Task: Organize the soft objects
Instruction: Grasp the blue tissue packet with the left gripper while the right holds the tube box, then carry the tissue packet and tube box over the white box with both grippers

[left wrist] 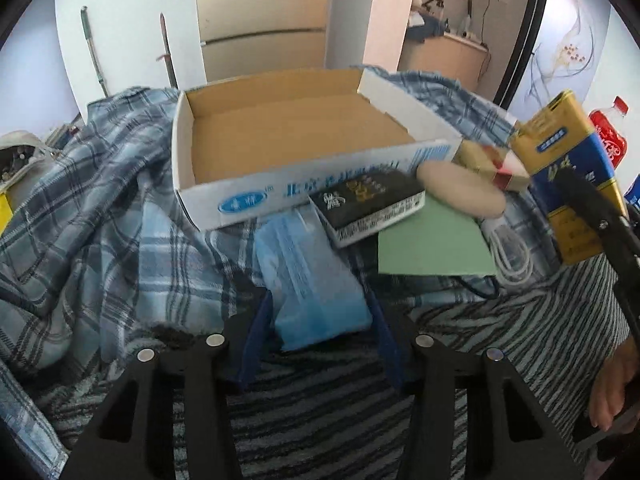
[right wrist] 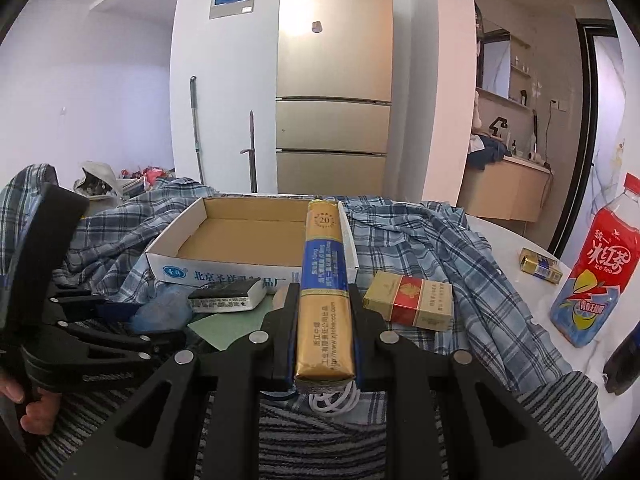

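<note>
The left gripper (left wrist: 320, 320) hangs tilted down over the mask pack (left wrist: 310, 276), a soft blue plastic-wrapped stack lying on the plaid shirt (left wrist: 100, 208) just in front of the box (left wrist: 280, 196). Its jaws are partly parted and straddle the near end of the pack; from the left wrist view I cannot tell whether the pads press on it yet. The pack looks light and squashy, with slick film that could slide or bunch, so a hold across its narrow width near the middle seems safer than a pinch at one end, which would likely let it droop.

The right gripper (right wrist: 324, 336) is clamped on a carton (right wrist: 324, 300), gold and blue, held lengthwise along the fingers, its far end over the box's right wall. It looks stiff and light; the long overhang could lever it in the pads.

Beyond the pack sit a black packet (left wrist: 368, 204), a green sheet (left wrist: 432, 248), a pale pad (left wrist: 460, 192) and a white cable (left wrist: 508, 256). A red-and-gold pack (right wrist: 412, 300) rests on the shirt, and a bottle (right wrist: 588, 272) stands on the worktop (right wrist: 516, 240) to the right. The box is empty, open-topped, its low walls easy to clear.
</note>
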The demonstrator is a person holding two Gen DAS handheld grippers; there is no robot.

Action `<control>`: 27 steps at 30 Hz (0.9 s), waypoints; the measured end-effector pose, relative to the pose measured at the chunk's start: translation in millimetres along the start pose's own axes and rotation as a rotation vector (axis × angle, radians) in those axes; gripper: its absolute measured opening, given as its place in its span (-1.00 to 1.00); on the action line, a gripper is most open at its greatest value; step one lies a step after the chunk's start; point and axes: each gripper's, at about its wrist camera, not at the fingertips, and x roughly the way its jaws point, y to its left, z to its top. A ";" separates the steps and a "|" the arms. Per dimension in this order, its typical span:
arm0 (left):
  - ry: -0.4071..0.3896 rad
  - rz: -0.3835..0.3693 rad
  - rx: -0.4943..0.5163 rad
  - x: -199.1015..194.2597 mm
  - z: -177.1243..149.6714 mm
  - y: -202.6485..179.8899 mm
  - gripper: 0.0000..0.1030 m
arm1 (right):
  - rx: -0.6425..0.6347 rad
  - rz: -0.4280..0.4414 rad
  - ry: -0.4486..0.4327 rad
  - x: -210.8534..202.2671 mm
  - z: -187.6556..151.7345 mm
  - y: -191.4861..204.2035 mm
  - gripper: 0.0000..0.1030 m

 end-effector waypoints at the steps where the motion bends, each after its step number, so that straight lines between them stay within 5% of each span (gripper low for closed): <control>1: -0.005 -0.002 -0.005 -0.5 0.0 1.5 -0.05 | -0.004 -0.001 0.001 0.1 -0.1 0.7 -0.63; 9: -0.139 0.005 -0.013 -26.4 -4.9 5.2 -0.16 | -0.001 -0.002 -0.009 -2.7 -0.2 0.1 -0.63; 21: -0.663 0.069 0.029 -120.7 -38.7 -6.5 -0.16 | -0.008 0.033 -0.176 -33.1 -1.3 2.1 -0.63; 27: -0.729 0.124 0.040 -133.0 -38.0 -13.8 -0.16 | -0.042 0.010 -0.219 -42.7 -1.4 9.7 -0.63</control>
